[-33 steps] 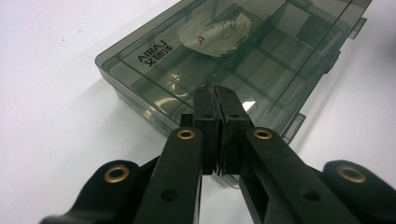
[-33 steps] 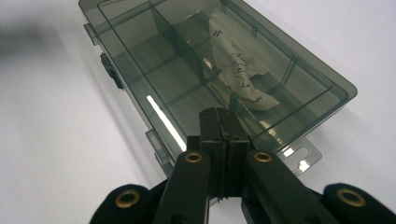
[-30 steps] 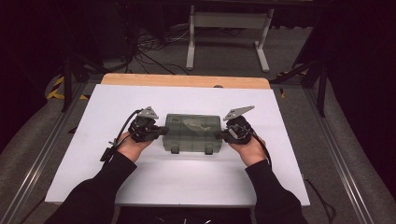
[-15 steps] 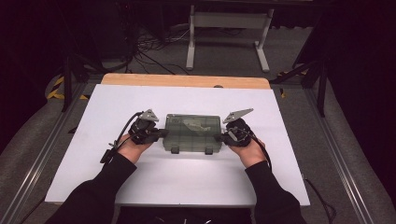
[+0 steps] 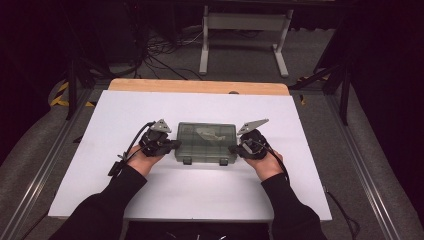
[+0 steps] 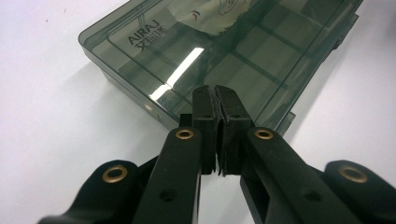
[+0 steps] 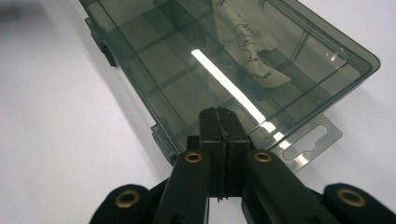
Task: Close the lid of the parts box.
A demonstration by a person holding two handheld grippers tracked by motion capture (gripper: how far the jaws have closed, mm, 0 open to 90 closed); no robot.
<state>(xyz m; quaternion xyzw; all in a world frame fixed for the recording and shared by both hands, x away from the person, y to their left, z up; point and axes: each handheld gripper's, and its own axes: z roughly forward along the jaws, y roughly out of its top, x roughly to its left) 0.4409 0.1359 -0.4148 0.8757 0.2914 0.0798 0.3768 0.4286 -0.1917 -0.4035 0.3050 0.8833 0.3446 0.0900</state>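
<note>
- Smoke-tinted compartment box (image 5: 206, 143), lid closed, lies flat mid-sheet; since a second ago it sits slightly nearer the person, hands drawn back with it.
- Left gripper (image 6: 215, 100): jaws together, tips at the box's left end; contact likely, not certain.
- Right gripper (image 7: 218, 122): jaws together at the box's right end, beside its hang tab (image 7: 306, 142).
- Reads as a two-sided nudge to reposition.
- Paper slip (image 7: 247, 51) inside.
- White sheet (image 5: 125, 115) under the box; wooden table edge (image 5: 200, 86) beyond it, then cables (image 5: 160, 50) and a metal stand (image 5: 245, 22) in a dark room.
</note>
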